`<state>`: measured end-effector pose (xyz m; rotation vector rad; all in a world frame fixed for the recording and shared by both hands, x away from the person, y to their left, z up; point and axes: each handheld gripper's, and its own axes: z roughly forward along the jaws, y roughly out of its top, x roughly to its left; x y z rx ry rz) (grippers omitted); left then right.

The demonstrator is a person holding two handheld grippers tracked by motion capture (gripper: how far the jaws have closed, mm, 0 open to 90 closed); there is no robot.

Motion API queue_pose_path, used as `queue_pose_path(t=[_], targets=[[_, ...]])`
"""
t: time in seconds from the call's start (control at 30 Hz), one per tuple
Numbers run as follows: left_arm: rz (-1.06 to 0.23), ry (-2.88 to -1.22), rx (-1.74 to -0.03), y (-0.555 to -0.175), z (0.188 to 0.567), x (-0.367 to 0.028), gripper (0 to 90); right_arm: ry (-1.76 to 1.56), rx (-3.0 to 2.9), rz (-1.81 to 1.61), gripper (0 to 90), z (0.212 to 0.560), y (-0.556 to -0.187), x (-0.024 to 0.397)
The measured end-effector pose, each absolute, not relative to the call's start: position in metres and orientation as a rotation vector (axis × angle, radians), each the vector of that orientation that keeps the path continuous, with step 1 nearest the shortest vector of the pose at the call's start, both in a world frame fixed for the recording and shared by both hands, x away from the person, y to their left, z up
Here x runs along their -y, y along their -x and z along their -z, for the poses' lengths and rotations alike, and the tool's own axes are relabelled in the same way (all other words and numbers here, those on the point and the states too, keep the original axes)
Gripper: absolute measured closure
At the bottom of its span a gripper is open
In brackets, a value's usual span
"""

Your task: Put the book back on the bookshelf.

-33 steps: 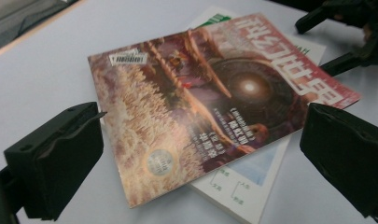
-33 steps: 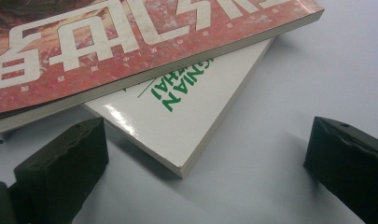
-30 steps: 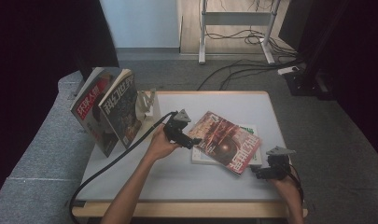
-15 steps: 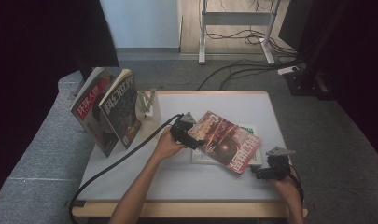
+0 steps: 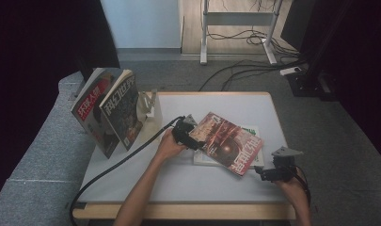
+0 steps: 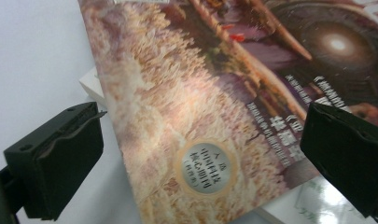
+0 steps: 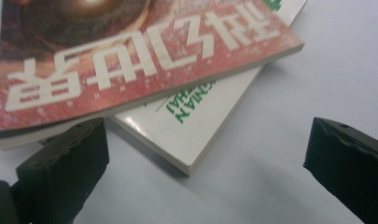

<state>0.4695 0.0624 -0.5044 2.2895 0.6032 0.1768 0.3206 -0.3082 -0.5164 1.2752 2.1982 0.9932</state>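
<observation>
Your left gripper (image 5: 194, 135), jaws spread wide, straddles the red magazine's (image 5: 228, 142) corner; your right gripper (image 5: 262, 172) waits spread beside the white book (image 7: 196, 119).

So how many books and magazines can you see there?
4. Two magazines stand upright at the table's left edge, one red, one dark. A red magazine lies mid-table on a white book. More could hide beneath.

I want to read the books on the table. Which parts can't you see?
- White paperback book with green lettering: cover mostly hidden under the red glossy magazine, every view.
- Red magazine title: cut off by the frame edge, right gripper view.
- Its small print: blurred, left gripper view.
</observation>
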Motion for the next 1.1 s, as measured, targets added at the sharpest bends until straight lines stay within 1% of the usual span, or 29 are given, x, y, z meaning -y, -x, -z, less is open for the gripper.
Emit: queue_pose_path(t=[0.27,0.47,0.67,0.73,1.03,1.1], targets=[[-0.164,-2.291,-0.629,-0.477,0.511,-0.065,0.0,-1.273,-2.184,-1.010,0.0,0.506,-0.332,0.305],[-0.127,-2.273,-0.642,-0.480,0.514,-0.067,0.0,-1.257,-2.207,-1.008,0.0,0.506,-0.348,0.298],[-0.080,-2.259,-0.618,-0.481,0.518,-0.066,0.0,-1.237,-2.221,-1.017,0.0,0.506,-0.366,0.293],[-0.058,-2.251,-0.605,-0.481,0.519,-0.065,0.0,-1.225,-2.227,-1.015,0.0,0.506,-0.373,0.293],[-0.055,-2.252,-0.611,-0.481,0.520,-0.065,0.0,-1.225,-2.259,-0.995,0.0,0.514,-0.400,0.298],[-0.057,-2.252,-0.617,-0.480,0.519,-0.065,0.0,-1.244,-2.263,-1.033,0.0,0.517,-0.404,0.300]])
